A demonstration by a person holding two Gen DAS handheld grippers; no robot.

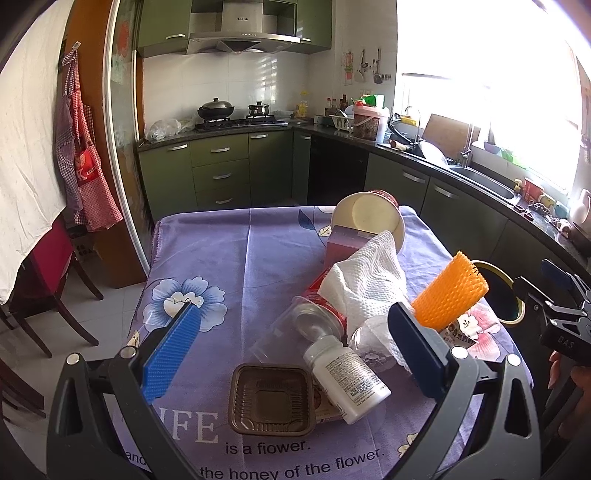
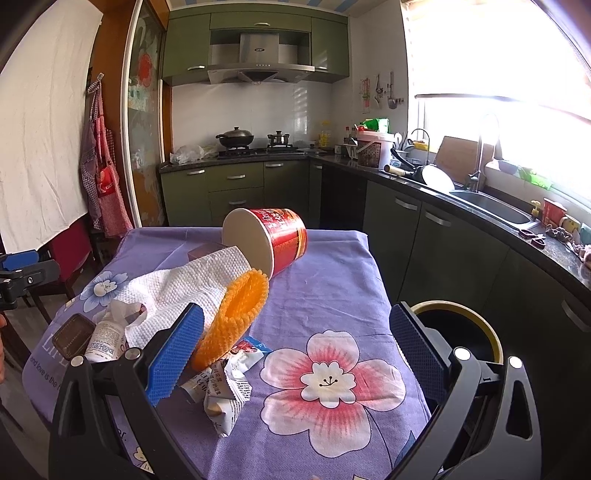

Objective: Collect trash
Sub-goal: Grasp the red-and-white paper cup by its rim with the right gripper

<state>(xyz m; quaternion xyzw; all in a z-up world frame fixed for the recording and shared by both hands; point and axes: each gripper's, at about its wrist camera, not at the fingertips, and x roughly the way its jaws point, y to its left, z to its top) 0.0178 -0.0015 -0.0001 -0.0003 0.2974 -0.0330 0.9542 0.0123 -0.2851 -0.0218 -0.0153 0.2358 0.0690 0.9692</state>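
Trash lies heaped on the purple flowered tablecloth (image 2: 325, 295): a tipped red paper cup (image 2: 269, 240), white paper towel (image 1: 365, 284), orange foam net (image 2: 236, 321), white pill bottle (image 1: 347, 380), brown plastic tray (image 1: 271, 398) and crumpled wrapper (image 2: 225, 391). The left gripper (image 1: 291, 347) and right gripper (image 2: 295, 350) both hover with jaws spread wide, grasping nothing.

A home kitchen — green cabinets (image 1: 221, 162); range hood (image 1: 242, 35); wok (image 1: 216, 109) on stove; sink (image 2: 491, 206).

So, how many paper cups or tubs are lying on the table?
1. The red paper tub lies on its side at the far end of the table, its mouth toward the paper towel. Others may be hidden under the pile.
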